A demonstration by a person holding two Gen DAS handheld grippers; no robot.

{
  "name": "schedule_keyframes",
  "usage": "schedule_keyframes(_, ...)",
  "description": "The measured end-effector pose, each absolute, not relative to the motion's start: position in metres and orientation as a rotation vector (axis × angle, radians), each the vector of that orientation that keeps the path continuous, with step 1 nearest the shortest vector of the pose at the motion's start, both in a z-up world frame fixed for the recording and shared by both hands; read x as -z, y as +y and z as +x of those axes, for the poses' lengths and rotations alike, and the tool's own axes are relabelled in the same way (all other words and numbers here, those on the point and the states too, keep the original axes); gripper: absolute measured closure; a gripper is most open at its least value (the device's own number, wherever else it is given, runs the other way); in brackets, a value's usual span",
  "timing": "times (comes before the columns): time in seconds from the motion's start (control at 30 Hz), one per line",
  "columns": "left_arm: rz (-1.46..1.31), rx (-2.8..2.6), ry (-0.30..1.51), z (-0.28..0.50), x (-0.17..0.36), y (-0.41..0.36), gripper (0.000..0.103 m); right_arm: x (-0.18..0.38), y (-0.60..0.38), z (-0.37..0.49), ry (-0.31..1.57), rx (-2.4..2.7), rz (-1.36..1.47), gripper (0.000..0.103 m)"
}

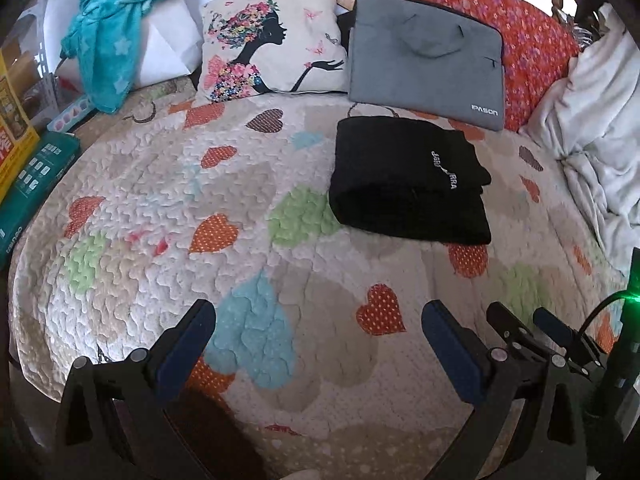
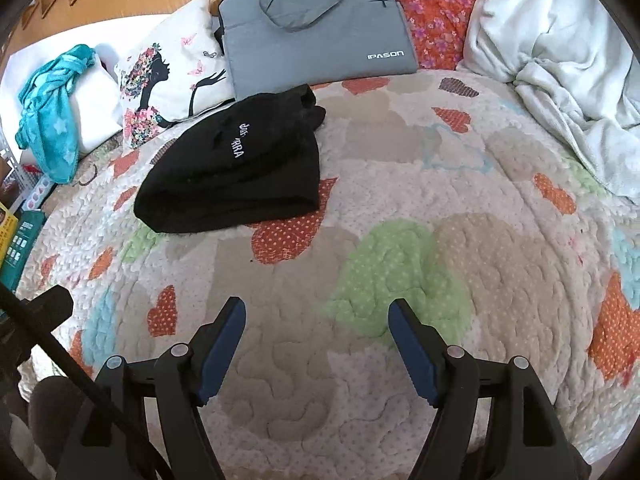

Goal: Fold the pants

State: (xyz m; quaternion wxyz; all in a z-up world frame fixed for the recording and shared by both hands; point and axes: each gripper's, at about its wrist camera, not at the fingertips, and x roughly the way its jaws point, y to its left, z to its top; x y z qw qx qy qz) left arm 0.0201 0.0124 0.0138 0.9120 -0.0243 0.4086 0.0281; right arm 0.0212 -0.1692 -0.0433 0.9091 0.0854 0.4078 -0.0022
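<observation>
Black pants (image 1: 408, 180) lie folded into a compact rectangle on the heart-patterned quilt (image 1: 180, 200), white lettering facing up. In the right wrist view the same pants (image 2: 236, 168) sit at the upper left, just below a grey laptop bag. My left gripper (image 1: 320, 312) hovers over the quilt well short of the pants, jaws wide open and nothing between them. My right gripper (image 2: 318, 312) is also open and empty above the quilt (image 2: 440, 240), nearer than the pants and to their right. Part of the right gripper shows at the lower right edge of the left wrist view.
A grey laptop bag (image 1: 428, 60) and a printed cushion (image 1: 272, 36) lean at the head of the bed. A teal blanket (image 1: 116, 28) drapes a white pillow at left. A crumpled white blanket (image 2: 560, 60) lies at right. Boxes (image 1: 28, 184) stand beside the bed's left edge.
</observation>
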Motion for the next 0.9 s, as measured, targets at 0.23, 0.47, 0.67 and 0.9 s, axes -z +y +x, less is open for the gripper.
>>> schedule_keyframes(0.23, -0.049, -0.045, 0.864, 0.024, -0.009, 0.010, 0.000, 0.044, -0.165, 0.024, 0.834, 0.024, 0.148, 0.024)
schedule_keyframes(0.47, -0.054, -0.027, 0.886, 0.026, -0.004, 0.008, 0.001, 0.044, -0.164, 0.025, 0.831, 0.032, 0.138, 0.023)
schedule_keyframes(0.67, -0.063, -0.022, 0.897, 0.027, -0.002, 0.010, 0.001, 0.046, -0.161, 0.026, 0.831, 0.034, 0.123, 0.021)
schedule_keyframes(0.9, -0.055, -0.020, 0.895, 0.025, -0.005, 0.008, 0.001, 0.047, -0.159, 0.025, 0.831, 0.037, 0.113, 0.020)
